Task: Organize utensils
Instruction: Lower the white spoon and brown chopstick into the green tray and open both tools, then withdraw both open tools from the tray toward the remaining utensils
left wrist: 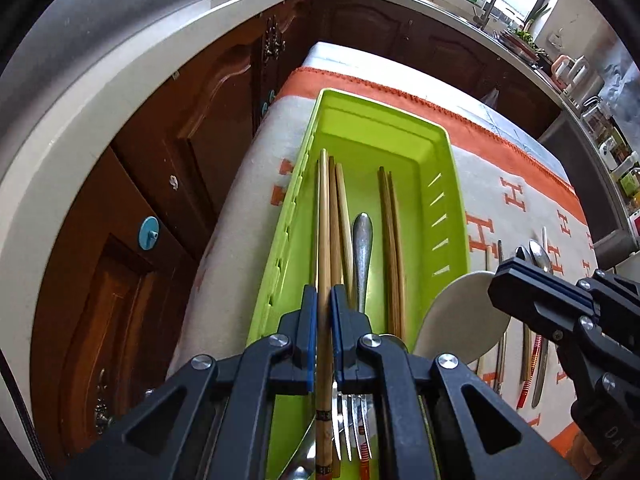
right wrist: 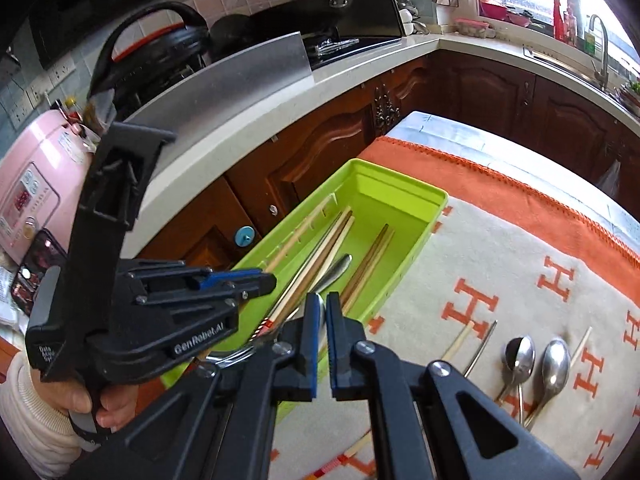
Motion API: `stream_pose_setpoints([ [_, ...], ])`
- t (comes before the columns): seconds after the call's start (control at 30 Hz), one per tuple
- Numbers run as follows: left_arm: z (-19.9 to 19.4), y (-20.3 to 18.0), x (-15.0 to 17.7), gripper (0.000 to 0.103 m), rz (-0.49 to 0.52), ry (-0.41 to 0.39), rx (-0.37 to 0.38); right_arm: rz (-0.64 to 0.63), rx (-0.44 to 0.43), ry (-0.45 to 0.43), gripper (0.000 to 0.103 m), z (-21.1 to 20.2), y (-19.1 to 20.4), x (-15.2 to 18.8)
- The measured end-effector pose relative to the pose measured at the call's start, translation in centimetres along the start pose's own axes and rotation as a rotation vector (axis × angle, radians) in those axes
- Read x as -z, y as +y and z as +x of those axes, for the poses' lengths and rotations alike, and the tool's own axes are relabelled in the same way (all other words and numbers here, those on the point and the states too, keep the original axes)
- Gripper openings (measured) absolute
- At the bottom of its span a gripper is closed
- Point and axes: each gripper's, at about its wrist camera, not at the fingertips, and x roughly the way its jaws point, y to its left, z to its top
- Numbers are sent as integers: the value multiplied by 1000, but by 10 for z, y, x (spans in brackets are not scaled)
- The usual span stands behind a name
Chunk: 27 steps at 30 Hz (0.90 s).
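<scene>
Left wrist: chopstick (left wrist: 324,240) lengthwise along green tray (left wrist: 448,184).

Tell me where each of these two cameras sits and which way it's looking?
Left wrist: on the left gripper, looking steeply down its fingers, shut on a chopstick over the green tray; the right gripper shows beside it.
Right wrist: on the right gripper, looking down at the tray and spoons; the left gripper, a hand and sleeve show.
Shared: tray, blanket, cabinets.
</scene>
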Motion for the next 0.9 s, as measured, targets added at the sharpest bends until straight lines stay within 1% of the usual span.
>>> stream_pose_setpoints([
  [0.07, 10, 0, 0, 4, 1, 9, 2, -1, 12, 12, 4, 9, -2, -3],
  [0.13, 12, -6, -2, 5, 27, -8, 0, 11, 23, 17, 4, 15, -6, -6],
  [0.2, 15, -10, -5, 5, 42, -11, -12, 42, 32, 16, 5, 20, -11, -8],
  [0.23, 16, -12, -6, 7, 53, -10, -16, 60, 29, 21, 5, 22, -14, -9],
  [0.33, 13, -19, -6, 26, 74, -9, -17, 94, 18, 23, 5, 23, -19, -9],
  [0.37, 11, -20, -6, 41, 79, -14, -19, 98, 16, 20, 5, 21, -20, -8],
  [0.4, 7, -21, -5, 48, 85, -23, -15, 102, 16, 16, 5, 19, -20, -8],
  [0.43, 4, -22, -4, 50, 89, -27, -9, 106, 14, 12, 5, 15, -21, -7],
  [0.53, -8, -26, 1, 54, 95, -40, -28, 124, 10, -2, 5, 7, -24, -5],
  [0.67, -25, -27, 8, 62, 94, -61, -35, 153, 1, -10, 5, -5, -27, -1],
  [0.8, -38, -29, 16, 64, 104, -72, -54, 169, -1, -12, 5, -14, -29, 6],
  [0.9, -47, -28, 24, 64, 92, -68, -46, 171, 3, -9, 5, -20, -28, 13],
])
